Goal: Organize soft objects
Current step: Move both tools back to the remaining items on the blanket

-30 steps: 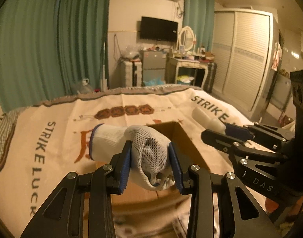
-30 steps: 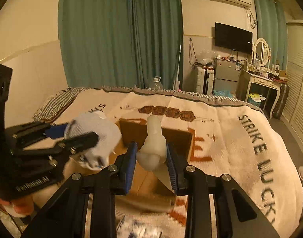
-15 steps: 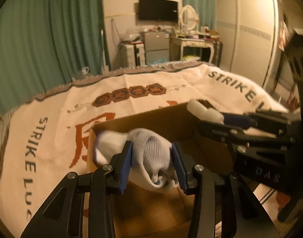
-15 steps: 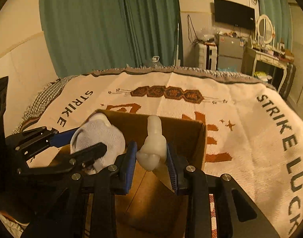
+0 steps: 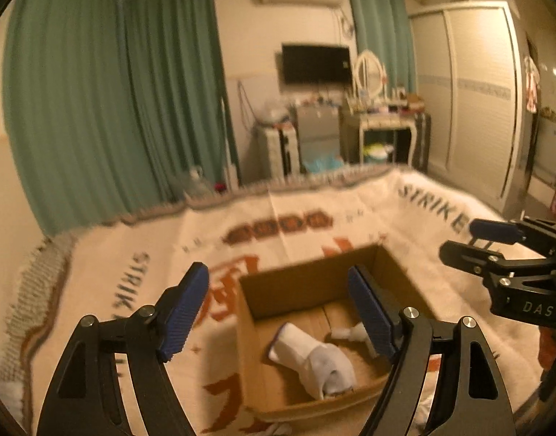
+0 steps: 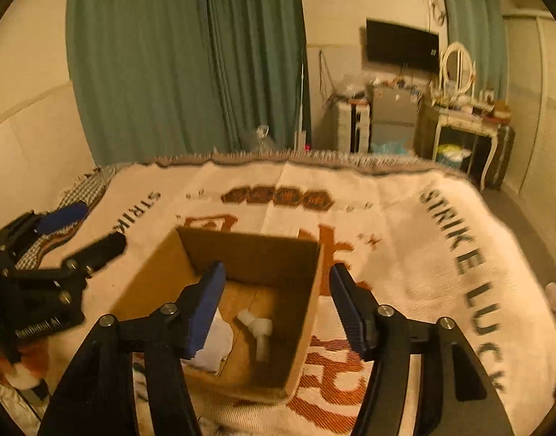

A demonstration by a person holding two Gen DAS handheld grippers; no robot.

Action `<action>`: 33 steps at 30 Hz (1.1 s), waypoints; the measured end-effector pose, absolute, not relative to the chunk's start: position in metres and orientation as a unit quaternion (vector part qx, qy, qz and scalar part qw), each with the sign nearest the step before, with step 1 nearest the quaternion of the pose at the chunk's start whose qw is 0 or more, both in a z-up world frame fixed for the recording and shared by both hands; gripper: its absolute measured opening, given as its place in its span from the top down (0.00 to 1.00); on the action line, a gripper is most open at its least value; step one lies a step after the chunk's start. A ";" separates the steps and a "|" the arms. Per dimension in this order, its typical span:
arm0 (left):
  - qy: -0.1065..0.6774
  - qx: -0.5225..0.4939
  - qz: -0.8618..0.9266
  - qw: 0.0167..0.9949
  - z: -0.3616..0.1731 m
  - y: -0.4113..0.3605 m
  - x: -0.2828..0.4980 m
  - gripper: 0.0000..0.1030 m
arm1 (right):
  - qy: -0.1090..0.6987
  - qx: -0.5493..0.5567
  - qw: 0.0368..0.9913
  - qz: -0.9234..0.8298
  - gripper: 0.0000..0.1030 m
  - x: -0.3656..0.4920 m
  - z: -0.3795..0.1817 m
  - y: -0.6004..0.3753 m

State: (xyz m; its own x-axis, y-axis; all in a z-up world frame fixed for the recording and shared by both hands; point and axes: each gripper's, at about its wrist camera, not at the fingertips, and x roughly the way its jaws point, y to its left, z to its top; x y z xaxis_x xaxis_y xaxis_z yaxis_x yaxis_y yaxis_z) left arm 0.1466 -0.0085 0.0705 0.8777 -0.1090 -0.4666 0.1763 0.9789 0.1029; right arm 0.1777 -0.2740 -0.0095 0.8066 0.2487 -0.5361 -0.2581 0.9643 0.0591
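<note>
**Both items lie in the box, jaws spread above it**

Nearest us, our left gripper (image 5: pixel 278 309) and right gripper (image 6: pixel 276 309) hover over the box (image 6: pixel 307 312) with their jaws wide apart and nothing between them. Just below, on the box floor, lies the glove (image 5: pixel 314 359), a white knitted thing crumpled on its side, and right of it the small pale toy (image 6: pixel 258 330), apart from the glove or barely touching; we cannot tell which. We judge both light and yielding: the glove will fold and sag, so we would pinch it across its bunched middle. The toy looks rubbery and may slip, so we would take it at its thicker body. The box sits on the bed's blanket (image 6: pixel 405 218), which stretches away to the green curtains (image 6: pixel 176 58) at the far wall.
</note>
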 end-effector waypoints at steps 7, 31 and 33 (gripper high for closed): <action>0.193 0.081 -0.055 0.976 0.107 0.000 0.063 0.11 | 0.232 -0.015 0.966 0.112 0.05 0.091 0.050 -0.286; 0.325 0.043 -0.005 0.945 -0.063 -0.011 -0.017 0.11 | 0.339 -0.074 0.927 0.145 0.00 -0.029 -0.138 -0.251; 0.339 0.038 -0.001 0.940 -0.073 -0.004 -0.014 0.11 | 0.356 -0.080 0.919 0.152 0.00 -0.024 -0.151 -0.244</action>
